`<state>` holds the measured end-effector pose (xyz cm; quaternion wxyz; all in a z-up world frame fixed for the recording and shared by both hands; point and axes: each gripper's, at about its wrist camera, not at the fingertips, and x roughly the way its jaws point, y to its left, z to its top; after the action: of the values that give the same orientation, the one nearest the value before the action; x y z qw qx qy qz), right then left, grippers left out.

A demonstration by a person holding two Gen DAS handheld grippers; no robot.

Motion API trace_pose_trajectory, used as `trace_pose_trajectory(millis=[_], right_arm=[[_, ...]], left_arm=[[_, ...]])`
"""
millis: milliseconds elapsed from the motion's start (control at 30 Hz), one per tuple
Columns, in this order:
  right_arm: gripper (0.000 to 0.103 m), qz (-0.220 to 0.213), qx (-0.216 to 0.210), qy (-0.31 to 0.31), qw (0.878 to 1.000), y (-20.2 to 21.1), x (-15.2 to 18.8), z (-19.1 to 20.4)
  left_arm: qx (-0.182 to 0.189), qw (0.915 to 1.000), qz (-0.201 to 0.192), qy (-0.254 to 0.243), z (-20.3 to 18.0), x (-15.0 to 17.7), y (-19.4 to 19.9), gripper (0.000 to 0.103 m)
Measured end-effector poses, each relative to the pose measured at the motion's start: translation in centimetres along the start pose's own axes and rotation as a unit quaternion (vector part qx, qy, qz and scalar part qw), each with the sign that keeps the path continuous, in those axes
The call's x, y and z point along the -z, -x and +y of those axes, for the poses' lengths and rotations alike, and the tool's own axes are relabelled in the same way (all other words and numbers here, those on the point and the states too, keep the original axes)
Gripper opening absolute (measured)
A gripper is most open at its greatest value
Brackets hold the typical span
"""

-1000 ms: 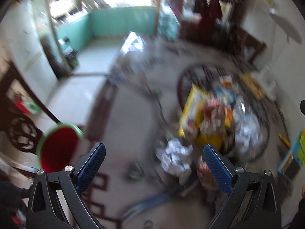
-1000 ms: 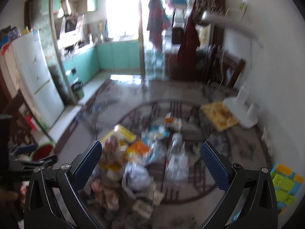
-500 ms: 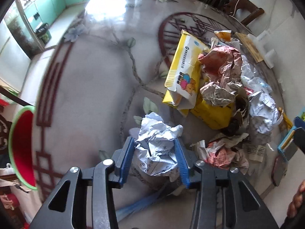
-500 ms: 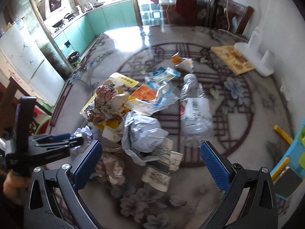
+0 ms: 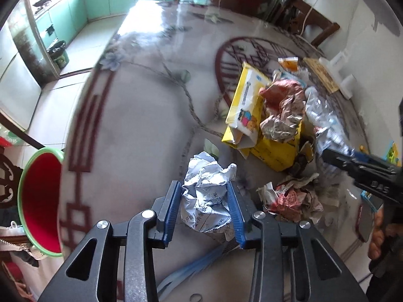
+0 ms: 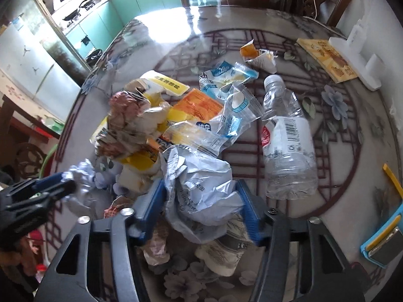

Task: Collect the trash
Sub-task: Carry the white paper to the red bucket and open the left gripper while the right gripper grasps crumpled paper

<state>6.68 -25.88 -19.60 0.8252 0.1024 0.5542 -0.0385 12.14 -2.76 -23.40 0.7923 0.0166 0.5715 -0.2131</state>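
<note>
Trash is heaped on a round patterned table (image 5: 141, 125). My left gripper (image 5: 203, 186) points down at the near edge of the heap. Its jaws are closing, and both blue pads press the sides of a crumpled white paper ball (image 5: 209, 196) with printed text. My right gripper (image 6: 200, 183) stands over the middle of the heap. Its jaws are closing too, with a larger crumpled grey-white sheet (image 6: 199, 186) between the pads and touching both. A red basin (image 5: 40, 201) with a green rim stands beside the table at the left.
A clear plastic bottle (image 6: 287, 146) lies right of the right gripper. Behind it are yellow packets (image 6: 171, 85), blue-white wrappers (image 6: 226, 95) and a brown crumpled wad (image 6: 126, 115). A wooden board (image 6: 327, 60) and a blue box (image 6: 377, 239) sit at the right edge.
Both grippers came down onto the heap. The left went from wide open to shut on the paper ball. The right, wide open half a second ago, has closed around the grey-white sheet.
</note>
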Motion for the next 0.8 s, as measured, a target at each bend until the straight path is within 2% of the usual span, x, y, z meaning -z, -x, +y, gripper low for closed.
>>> trace_pose_trajectory(millis=[133,367,567,800], right_arm=[[0.048,-0.026,-0.008,-0.012,1.0,1.5,0.1,-0.2],[0.048,-0.097,0.004,-0.013,0.995,7.5,0.2,1.1],[0.048,-0.138,-0.006,0.023,0.99,10.0,-0.8,5.6],[0.048,-0.137,-0.035,0.081,0.987,9.0,-1.6,12.3]], left_arm=[[-0.002,0.9997,-0.019,0.014,1.8,0.2,1.9,0.035],[-0.014,0.9977,-0.059,0.031,5.3,0.3,5.4,0.035],[-0.032,0.994,-0.085,0.061,9.6,0.7,7.9,0.035],[-0.063,0.988,-0.1,0.1,15.9,2.4,9.8,0.035]])
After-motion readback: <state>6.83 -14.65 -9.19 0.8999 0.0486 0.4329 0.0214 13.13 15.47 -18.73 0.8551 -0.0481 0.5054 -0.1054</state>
